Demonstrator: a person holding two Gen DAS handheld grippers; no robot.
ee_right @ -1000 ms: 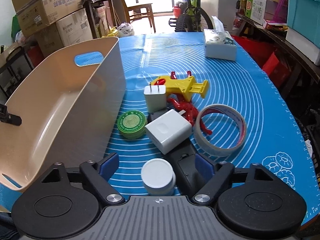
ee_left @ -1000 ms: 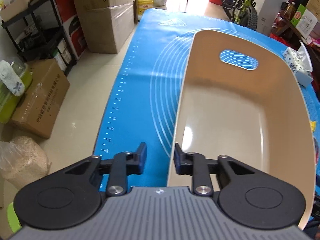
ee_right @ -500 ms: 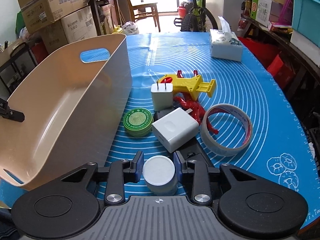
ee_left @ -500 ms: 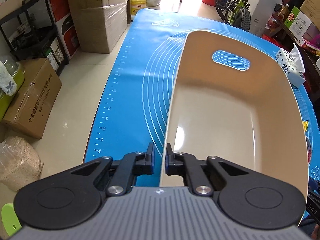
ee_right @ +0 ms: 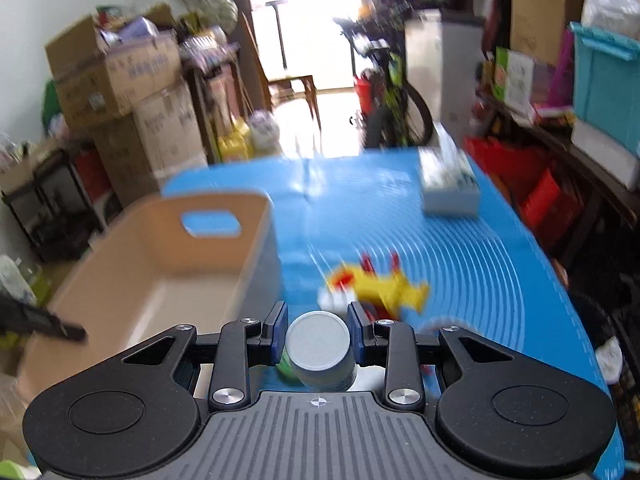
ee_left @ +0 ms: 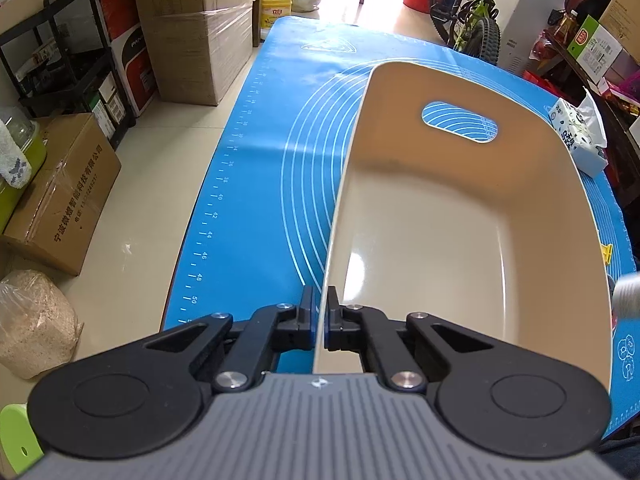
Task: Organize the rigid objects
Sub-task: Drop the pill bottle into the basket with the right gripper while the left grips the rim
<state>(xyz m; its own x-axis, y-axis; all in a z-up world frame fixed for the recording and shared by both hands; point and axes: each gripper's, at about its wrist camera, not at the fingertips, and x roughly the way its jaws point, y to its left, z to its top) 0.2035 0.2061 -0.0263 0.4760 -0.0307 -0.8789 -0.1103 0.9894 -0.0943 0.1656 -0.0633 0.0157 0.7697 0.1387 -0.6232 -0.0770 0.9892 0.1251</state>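
A beige plastic bin (ee_left: 460, 248) with a handle slot stands empty on the blue mat (ee_left: 280, 184). My left gripper (ee_left: 319, 320) is shut on the bin's near left rim. In the blurred right wrist view my right gripper (ee_right: 318, 334) is shut on a small white round jar (ee_right: 320, 348) and holds it above the mat, right of the bin (ee_right: 168, 280). A yellow and red toy (ee_right: 384, 286) and a white charger (ee_right: 332, 300) lie beyond the jar. The jar also shows as a grey blur at the right edge of the left wrist view (ee_left: 626, 296).
A tissue box (ee_right: 448, 184) stands at the mat's far right, also seen in the left wrist view (ee_left: 576, 140). Cardboard boxes (ee_left: 196, 28), a black shelf (ee_left: 60, 60) and a bicycle (ee_left: 472, 16) surround the table. The floor lies left of the mat.
My left gripper closed on the bin's rim. My right gripper closed on the white jar and lifted it off the mat, tilting the view upward.
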